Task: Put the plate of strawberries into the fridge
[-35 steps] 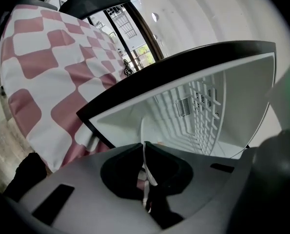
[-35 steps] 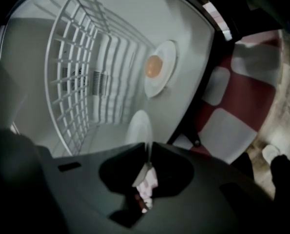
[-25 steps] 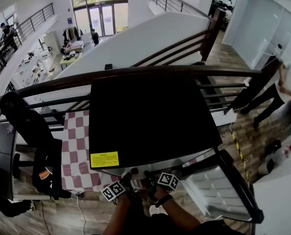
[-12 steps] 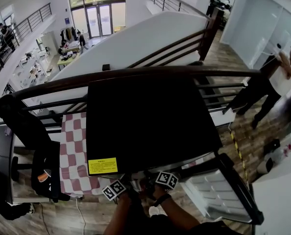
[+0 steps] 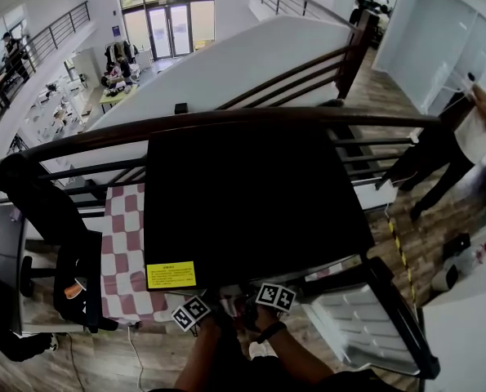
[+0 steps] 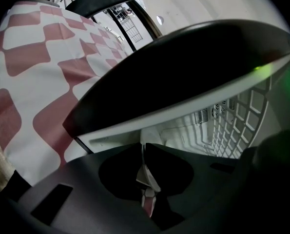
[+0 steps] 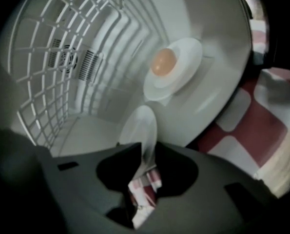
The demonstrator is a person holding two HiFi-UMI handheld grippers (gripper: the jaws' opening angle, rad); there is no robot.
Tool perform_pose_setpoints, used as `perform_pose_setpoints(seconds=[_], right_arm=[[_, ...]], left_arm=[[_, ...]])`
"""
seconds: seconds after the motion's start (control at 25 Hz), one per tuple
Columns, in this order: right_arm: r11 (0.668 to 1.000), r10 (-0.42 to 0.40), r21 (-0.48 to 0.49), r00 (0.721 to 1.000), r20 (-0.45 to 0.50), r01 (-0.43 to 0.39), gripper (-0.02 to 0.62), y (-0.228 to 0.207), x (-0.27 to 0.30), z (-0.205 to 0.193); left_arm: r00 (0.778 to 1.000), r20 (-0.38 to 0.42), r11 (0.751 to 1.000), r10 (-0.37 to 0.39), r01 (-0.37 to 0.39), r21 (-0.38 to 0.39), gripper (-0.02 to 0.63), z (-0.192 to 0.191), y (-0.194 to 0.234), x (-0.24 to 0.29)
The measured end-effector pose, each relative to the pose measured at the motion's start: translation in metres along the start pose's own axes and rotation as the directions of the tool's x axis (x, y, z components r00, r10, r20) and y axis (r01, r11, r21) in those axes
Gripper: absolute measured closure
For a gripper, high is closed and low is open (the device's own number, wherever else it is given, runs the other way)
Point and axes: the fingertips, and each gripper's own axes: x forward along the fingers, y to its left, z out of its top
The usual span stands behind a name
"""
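A black mini fridge (image 5: 251,194) stands on a red-and-white checked cloth (image 5: 124,251), its door (image 5: 365,317) swung open to the right. Both marker cubes (image 5: 191,313) (image 5: 277,297) show at the fridge's front opening. My right gripper (image 7: 145,147) points into the white interior, its jaws opening, with the rim of a white plate (image 7: 140,128) between them. No strawberries show from this angle. Deeper inside lies another white plate (image 7: 176,72) with an orange round thing (image 7: 163,61) on it. My left gripper (image 6: 143,147) is shut, empty, just outside under the fridge's top edge.
A wire rack (image 7: 62,57) lines the fridge's inner wall. A dark wooden railing (image 5: 226,121) runs behind the fridge. A black chair (image 5: 55,227) stands at the table's left. A person (image 5: 463,137) stands on the wood floor at the right.
Both grippers stay at the fridge's opening, barely shifted. The person at the right has moved a little.
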Motion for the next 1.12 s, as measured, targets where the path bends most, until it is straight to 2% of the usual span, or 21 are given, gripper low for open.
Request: perform_pose_setpoints(seconds=[0.12, 0.28, 0.52, 0.68, 0.72, 0.84, 1.12], right_arm=[[1.000, -0.005, -0.014, 1.000, -0.011, 0.005, 0.467, 0.004, -0.001, -0.001], [0.991, -0.059, -0.117, 0.998, 0.009, 0.060, 0.416, 0.003, -0.004, 0.005], [0.979, -0.069, -0.193, 0.998, 0.008, 0.069, 0.413, 0.003, -0.004, 0.005], [0.976, -0.067, -0.207, 0.998, 0.005, 0.066, 0.413, 0.001, -0.007, 0.003], [0.977, -0.066, -0.204, 0.998, 0.008, 0.066, 0.413, -0.001, -0.008, 0.004], [0.977, -0.068, -0.202, 0.997, 0.023, 0.072, 0.411, -0.004, -0.010, 0.011], [0.979, -0.050, -0.196, 0.998, 0.032, 0.055, 0.410, -0.009, -0.021, 0.014]], left_arm=[[1.000, 0.013, 1.000, -0.001, 0.001, -0.020, 0.572, 0.002, -0.001, 0.000], [0.999, 0.035, 1.000, 0.004, -0.004, -0.019, 0.572, 0.007, -0.003, 0.003], [0.999, 0.045, 1.000, -0.008, 0.008, 0.008, 0.572, 0.009, -0.008, 0.007], [1.000, 0.020, 0.998, -0.002, 0.001, 0.059, 0.569, 0.005, -0.009, 0.006], [1.000, 0.004, 0.998, 0.001, -0.002, 0.070, 0.557, 0.003, -0.008, 0.007], [0.999, -0.038, 0.997, -0.017, 0.019, 0.069, 0.422, -0.004, -0.013, 0.011], [0.997, -0.071, 0.993, -0.014, 0.022, 0.120, 0.377, -0.017, -0.016, 0.004]])
